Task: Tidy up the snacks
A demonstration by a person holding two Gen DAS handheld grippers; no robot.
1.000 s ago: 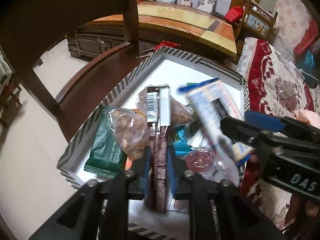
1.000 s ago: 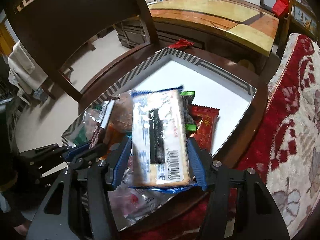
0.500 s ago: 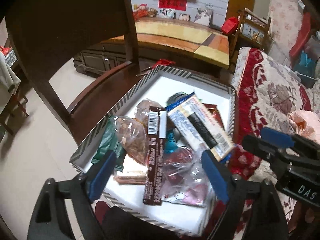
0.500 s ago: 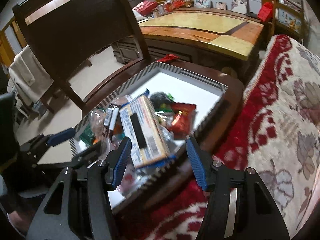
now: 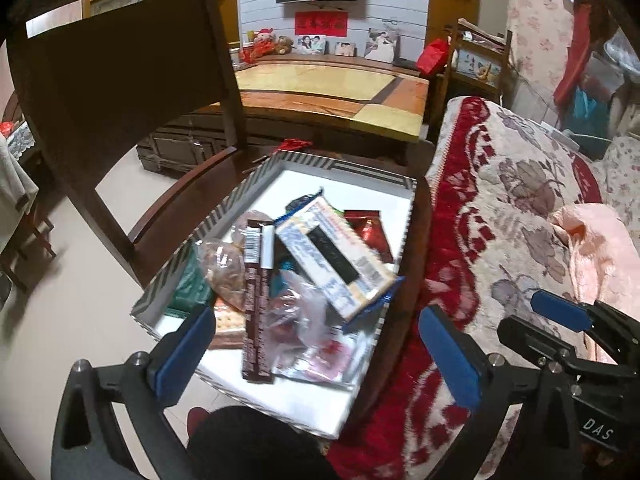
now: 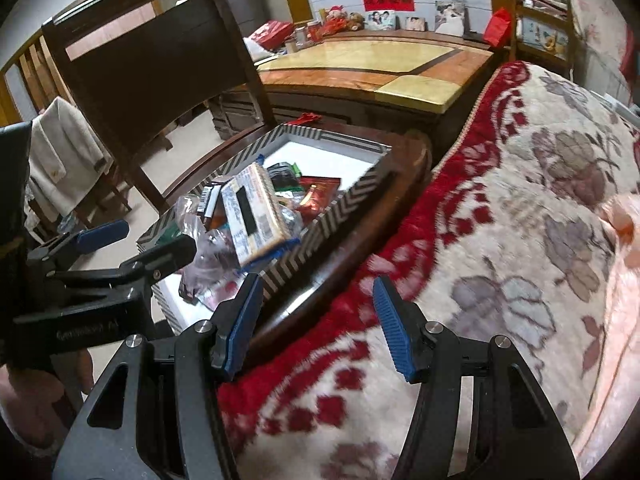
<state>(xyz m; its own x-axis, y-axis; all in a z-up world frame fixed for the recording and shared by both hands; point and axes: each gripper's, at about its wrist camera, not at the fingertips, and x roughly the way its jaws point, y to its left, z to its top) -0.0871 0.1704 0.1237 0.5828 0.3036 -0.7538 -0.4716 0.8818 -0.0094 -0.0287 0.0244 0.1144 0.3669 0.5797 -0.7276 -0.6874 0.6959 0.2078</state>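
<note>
Both sets of jaws are now standing spread and empty, where a second ago each was pinching a packet: the left gripper (image 5: 316,350) was clamping the brown chocolate bar (image 5: 256,304) and the right gripper (image 6: 318,326) the long cracker pack (image 6: 256,216). Both are pulling back toward six o'clock, away from the striped box (image 5: 236,204) sitting on the wooden chair (image 5: 176,196), and the right one is swinging out over the red floral blanket (image 6: 500,208) at three o'clock.

Judging by that, both snacks are now lying delivered in the box, the cracker pack resting across the pile toward one o'clock of the chocolate bar, so this placing step looks finished and the box is holding every snack in view.

Writing is showing little. Barcodes are appearing on the chocolate bar and the cracker pack, but their print is too blurred to read. White letters "DAS" are showing on the right gripper's body in the left view; the lettering on the left gripper's body is smeared.
</note>
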